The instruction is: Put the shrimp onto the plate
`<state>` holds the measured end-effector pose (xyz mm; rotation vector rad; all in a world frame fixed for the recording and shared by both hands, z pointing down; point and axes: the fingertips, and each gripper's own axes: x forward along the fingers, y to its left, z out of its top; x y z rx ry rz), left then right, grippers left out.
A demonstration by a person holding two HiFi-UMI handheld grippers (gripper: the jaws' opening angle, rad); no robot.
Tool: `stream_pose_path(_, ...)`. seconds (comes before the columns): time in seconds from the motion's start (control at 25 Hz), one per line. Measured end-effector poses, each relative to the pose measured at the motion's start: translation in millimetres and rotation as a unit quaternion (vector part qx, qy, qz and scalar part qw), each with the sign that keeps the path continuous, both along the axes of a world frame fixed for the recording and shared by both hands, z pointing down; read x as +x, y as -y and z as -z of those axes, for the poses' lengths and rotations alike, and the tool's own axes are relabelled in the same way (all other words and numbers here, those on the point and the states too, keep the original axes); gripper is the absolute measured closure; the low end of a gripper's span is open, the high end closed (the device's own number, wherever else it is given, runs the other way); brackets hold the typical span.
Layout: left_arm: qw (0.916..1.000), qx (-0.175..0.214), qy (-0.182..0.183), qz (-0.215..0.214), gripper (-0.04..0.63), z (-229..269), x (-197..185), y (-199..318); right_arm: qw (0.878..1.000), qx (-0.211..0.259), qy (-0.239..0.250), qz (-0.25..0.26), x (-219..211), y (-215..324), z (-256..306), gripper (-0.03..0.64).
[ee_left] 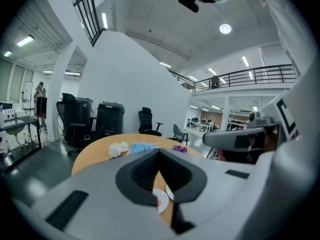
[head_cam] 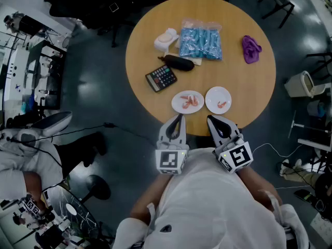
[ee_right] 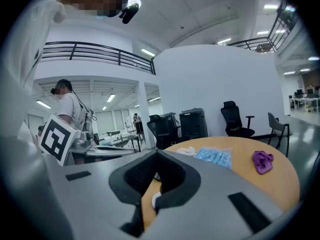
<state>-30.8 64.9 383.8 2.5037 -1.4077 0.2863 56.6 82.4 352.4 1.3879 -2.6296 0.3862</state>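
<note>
Two white plates sit at the near edge of the round wooden table [head_cam: 249, 92]. The left plate [head_cam: 188, 101] carries several pink shrimp [head_cam: 191, 102]; the right plate [head_cam: 218, 99] carries one shrimp [head_cam: 222, 105]. My left gripper [head_cam: 178, 119] hovers just short of the table edge below the left plate, jaws together and empty. My right gripper [head_cam: 212, 121] hangs below the right plate, also shut with nothing in it. In the left gripper view the closed jaws [ee_left: 159, 153] hide most of the plates [ee_left: 161, 200]. In the right gripper view the jaws [ee_right: 158, 154] meet at their tips.
Farther back on the table lie a calculator [head_cam: 161, 78], a dark oblong case [head_cam: 179, 63], a bag of blue packets [head_cam: 201, 39], a white tissue wad [head_cam: 166, 39] and a purple cloth [head_cam: 251, 49]. Office chairs and cables surround the table.
</note>
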Motion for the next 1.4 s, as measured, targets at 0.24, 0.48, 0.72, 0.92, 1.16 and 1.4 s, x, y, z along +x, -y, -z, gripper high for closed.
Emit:
stream_pose_path(0.24,0.9999,-0.01,-0.004,0.008,0.588,-5.5,-4.1,-4.0,1.0,-0.003,0.004,0.0,-0.9,-2.4,-1.2,0.6)
stream_pose_path(0.48,0.9999,-0.006,-0.008,0.006,0.588,-4.4,-2.7,-4.2,1.0,-0.01,0.006,-0.001,-0.9,-3.0,-4.9,0.6)
stream_pose_path(0.72,0.9999,-0.01,-0.005,0.005,0.588,-8.4,-6.1,-6.2,0.999,-0.025,0.003,-0.023,2.8,5.4,-20.1,0.6)
stream_pose_path(0.92,0.9998,-0.014,-0.008,0.014,0.588,-11.5,-12.0,-0.1,0.997,-0.062,-0.02,-0.037,-4.2,21.8,-53.3,0.6)
stream_pose_path(1.16,0.9989,-0.036,-0.017,0.025,0.588,-37.5,-14.3,16.5,0.99,-0.127,-0.04,-0.055,-20.0,43.2,-114.9,0.6)
stream_pose_path(1.4,0.998,-0.055,-0.02,0.024,0.588,-77.7,-13.8,44.1,0.98,-0.177,-0.059,-0.071,-35.1,64.4,-180.8,0.6)
